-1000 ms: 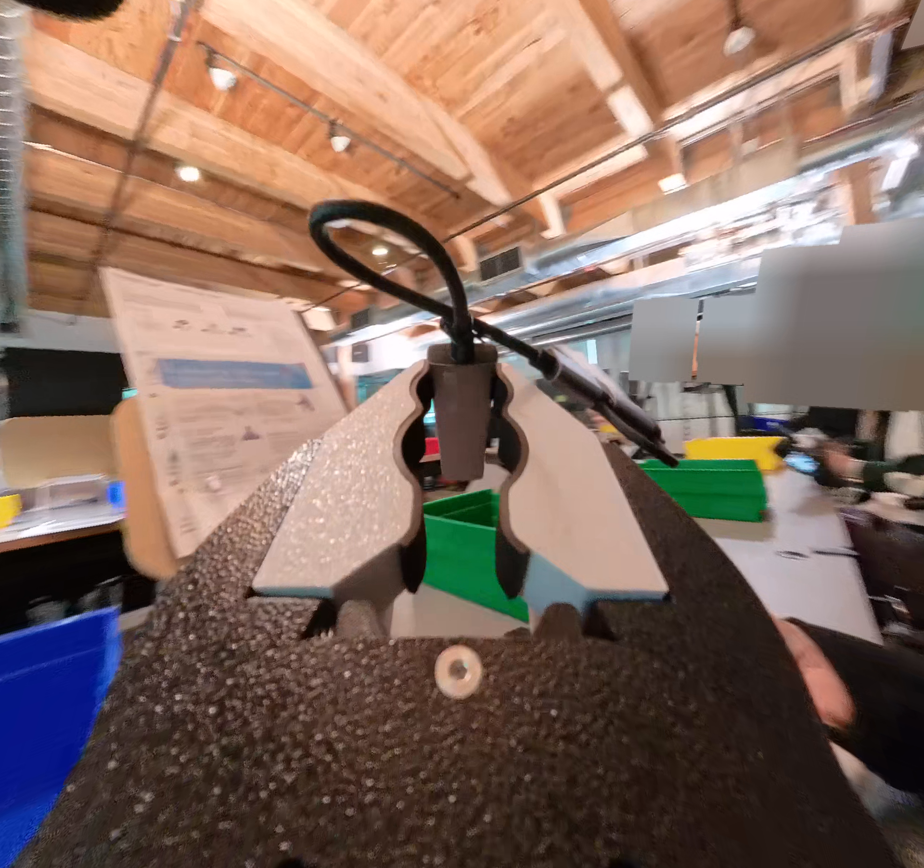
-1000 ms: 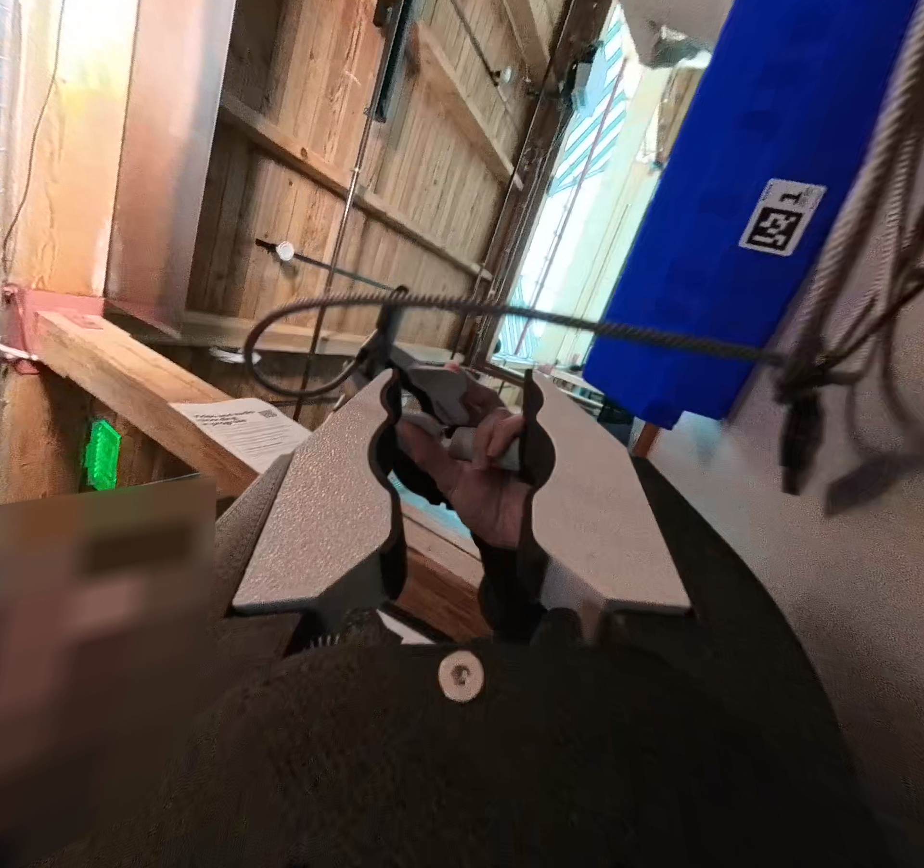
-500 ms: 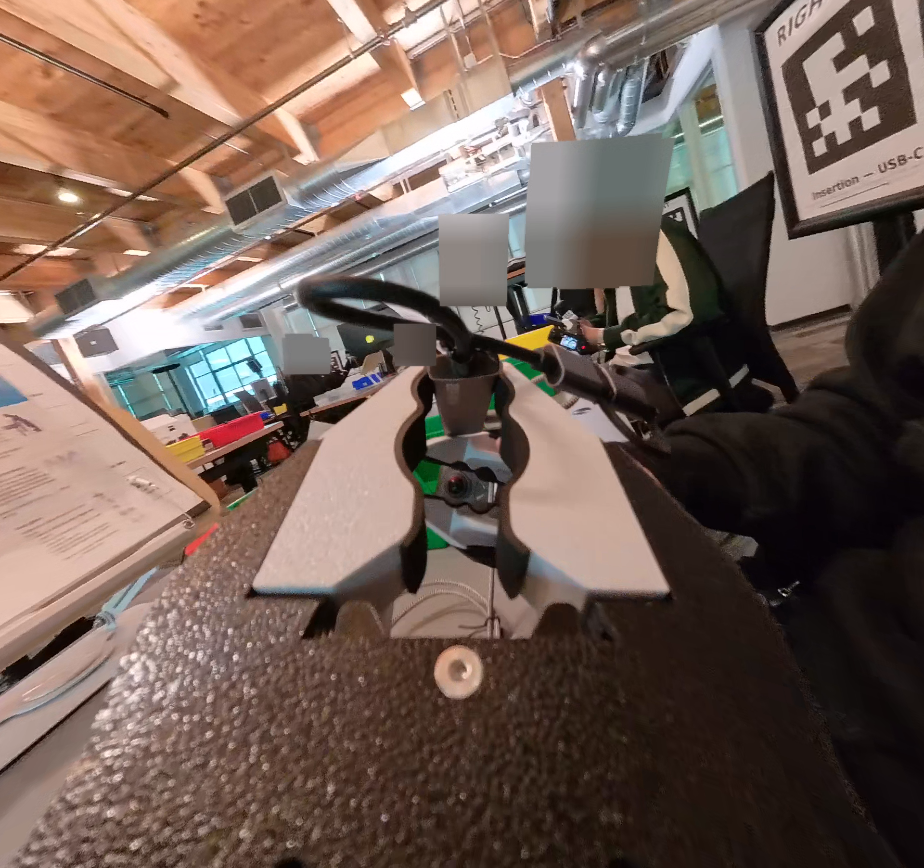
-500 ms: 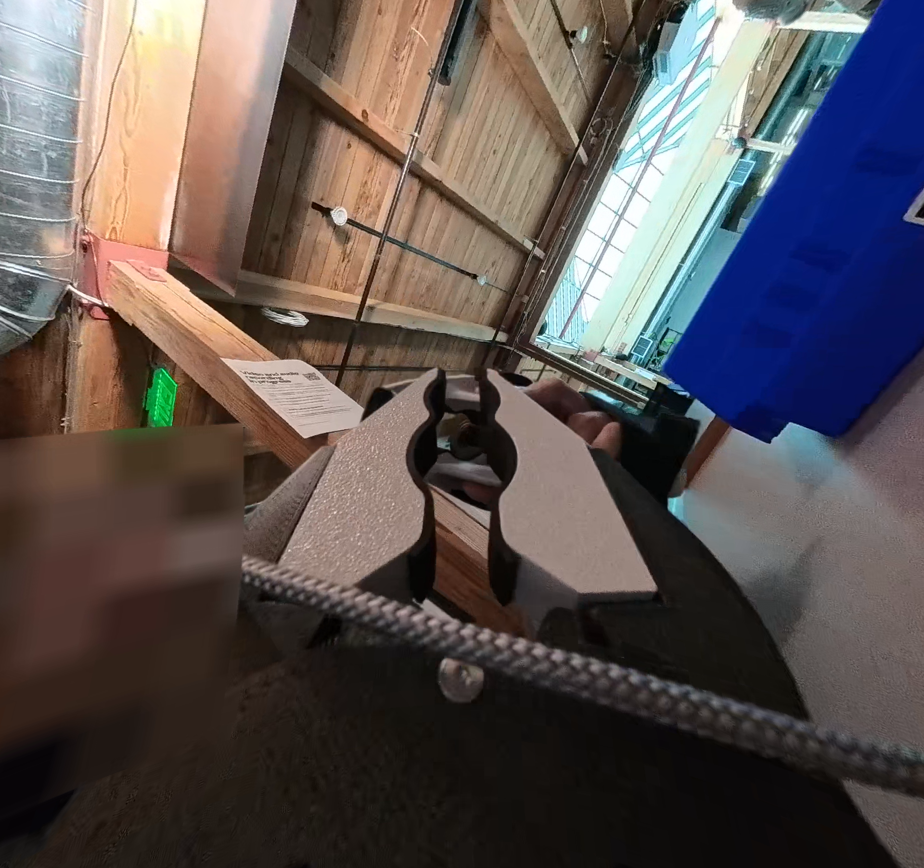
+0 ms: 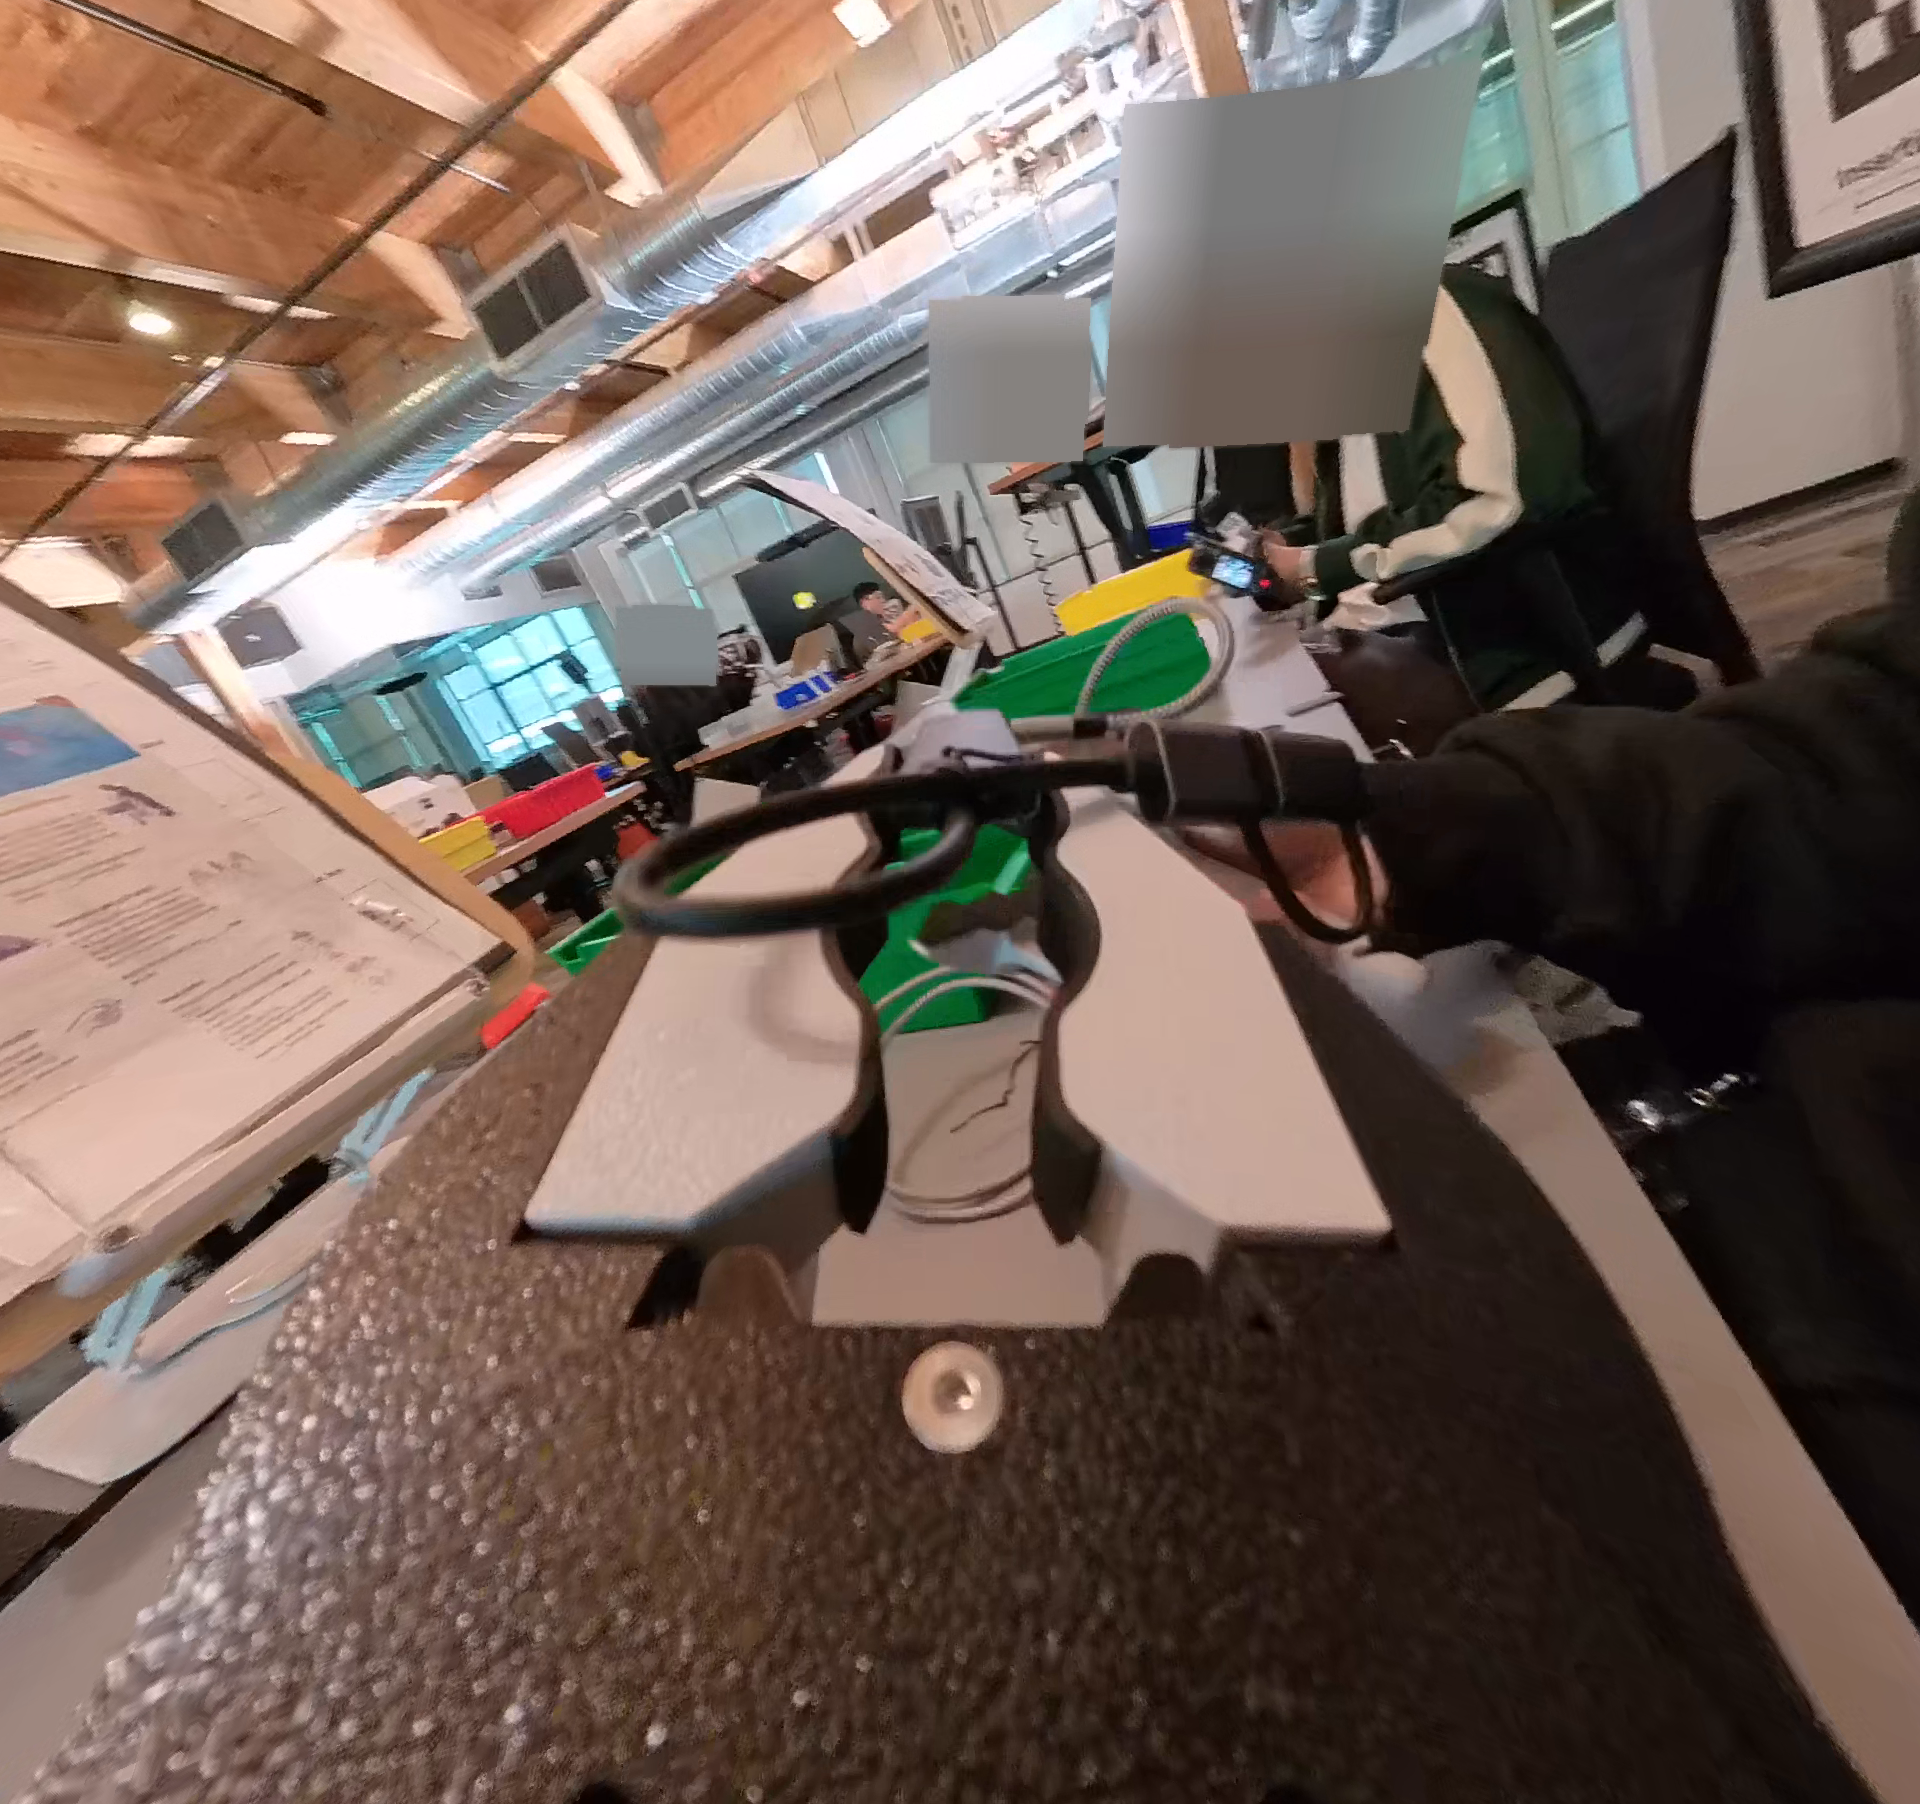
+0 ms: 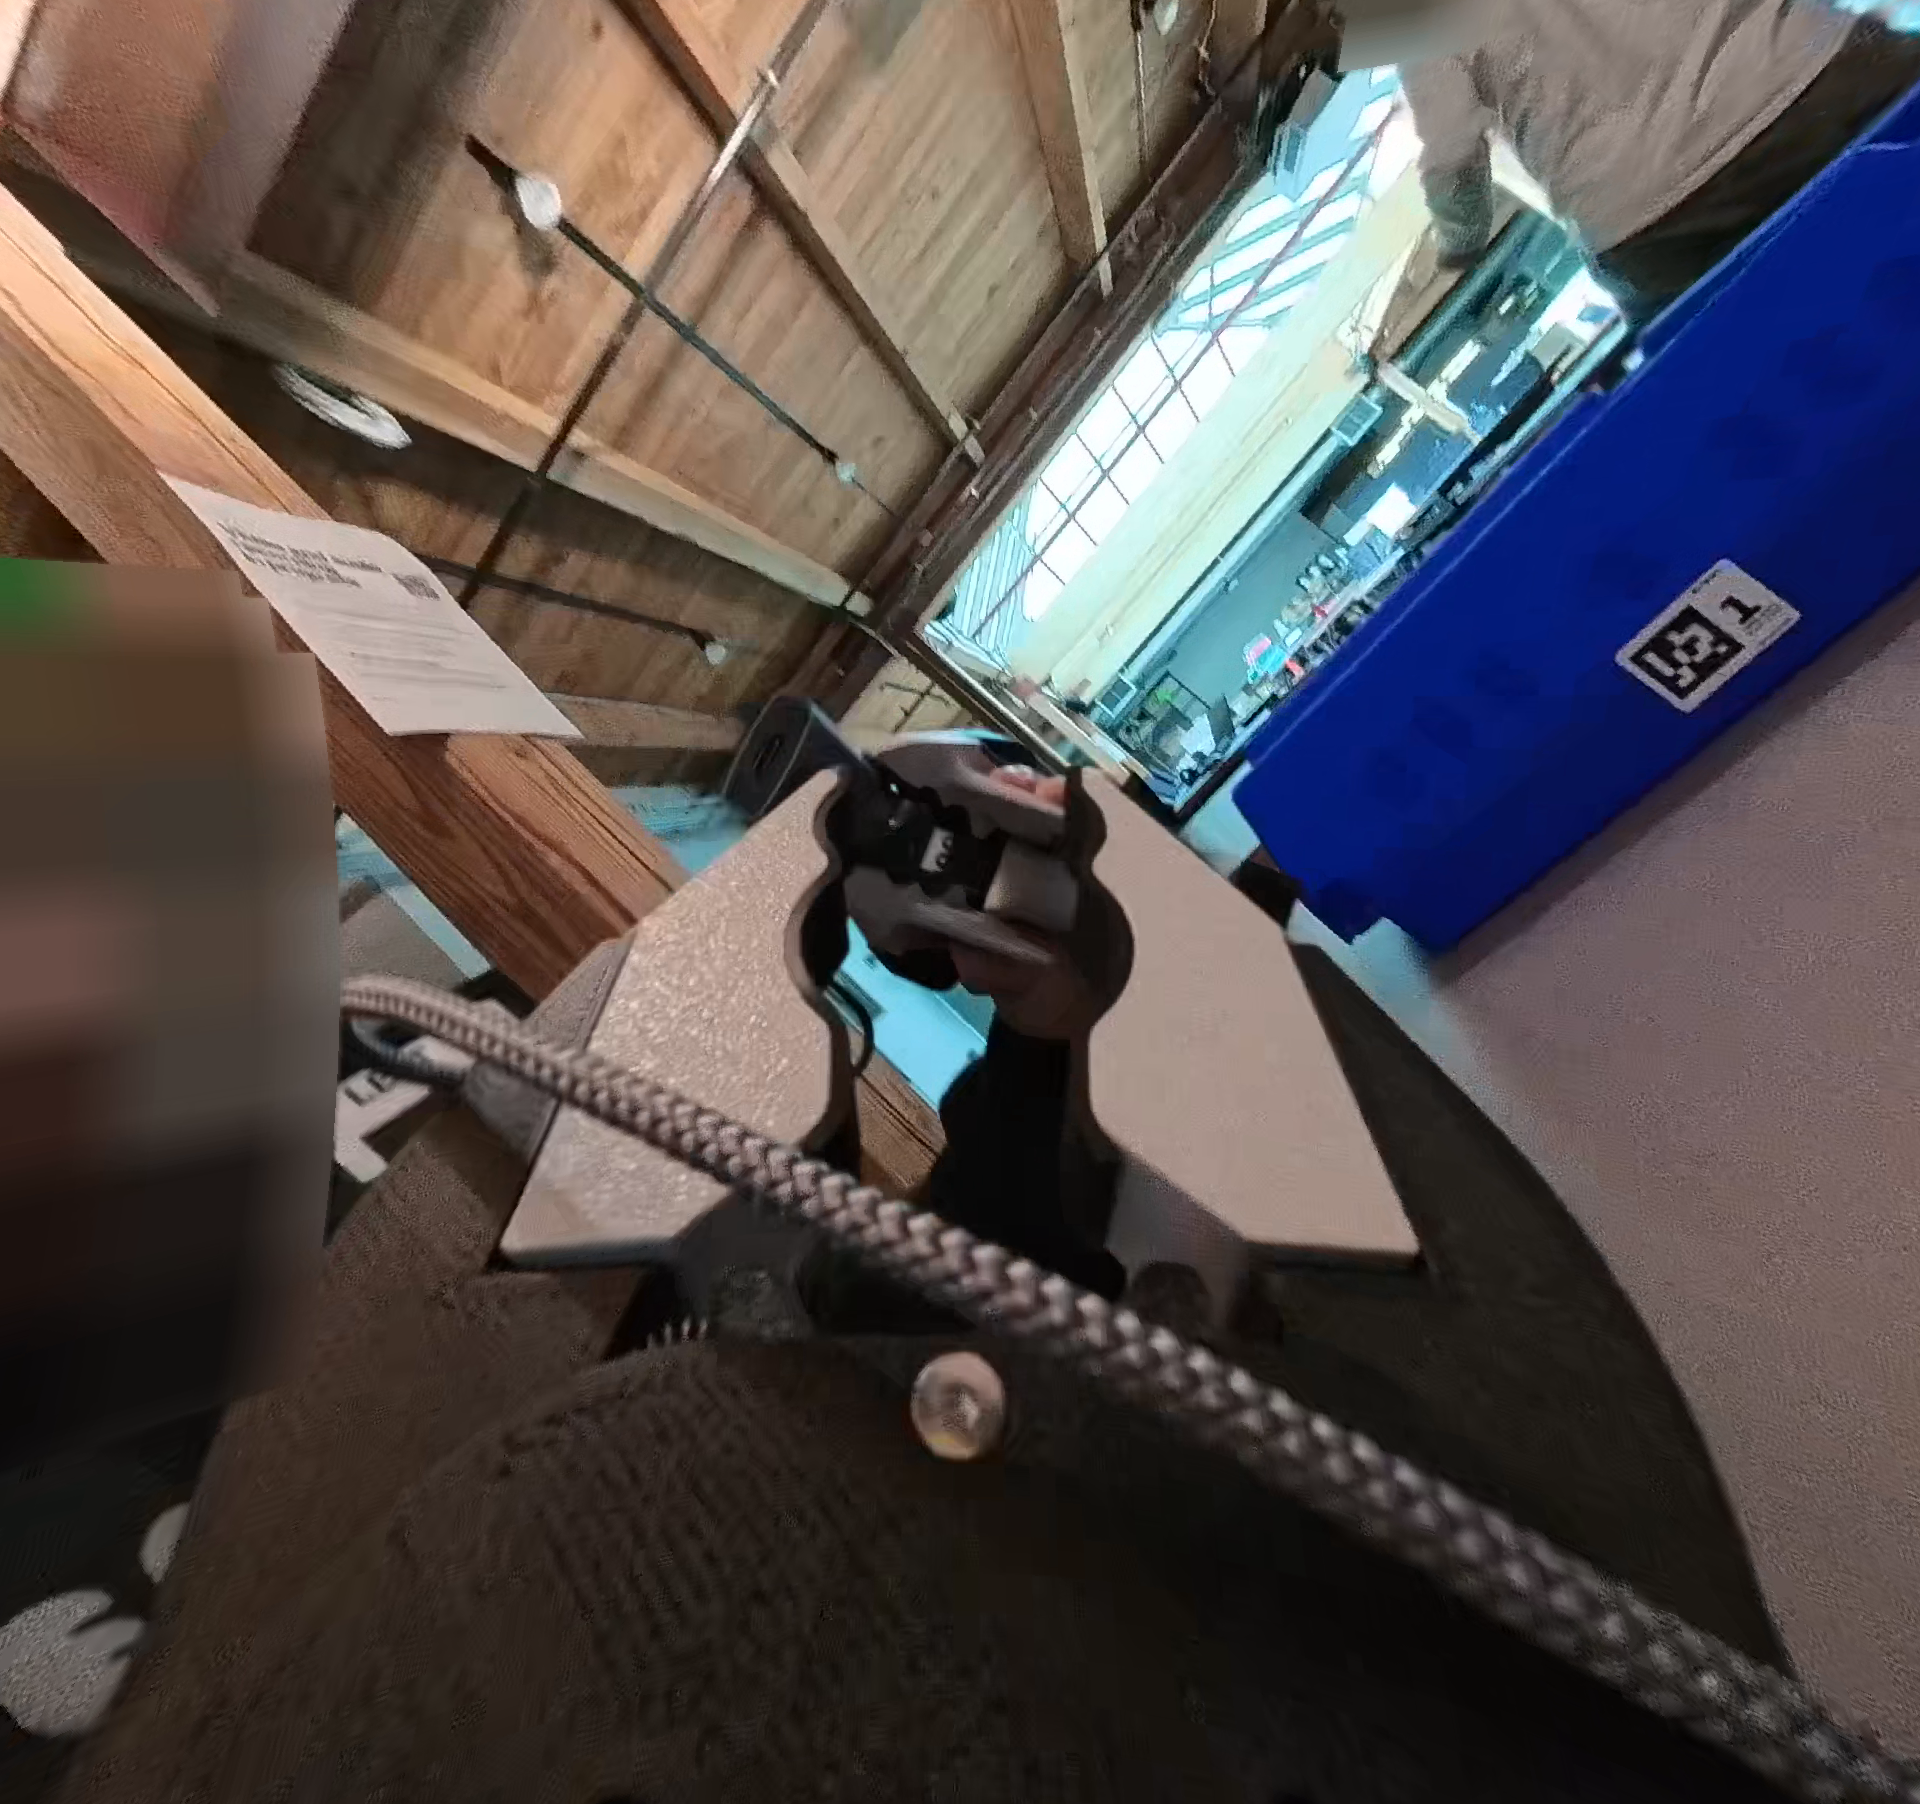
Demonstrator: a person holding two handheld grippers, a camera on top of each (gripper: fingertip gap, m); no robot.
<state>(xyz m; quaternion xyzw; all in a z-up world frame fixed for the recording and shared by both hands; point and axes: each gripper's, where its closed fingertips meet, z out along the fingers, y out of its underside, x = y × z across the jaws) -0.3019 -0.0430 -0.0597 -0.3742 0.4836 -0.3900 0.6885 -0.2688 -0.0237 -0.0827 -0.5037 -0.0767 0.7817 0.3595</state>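
The left gripper (image 5: pixel 961 840) jaws stood parted, a looped black cable (image 5: pixel 727 913) across their tips, while the right gripper (image 6: pixel 951 798) jaws gaped empty beneath a braided cable (image 6: pixel 1039 1276).

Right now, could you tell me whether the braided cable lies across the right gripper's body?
Yes, the braided cable runs diagonally over the right gripper.
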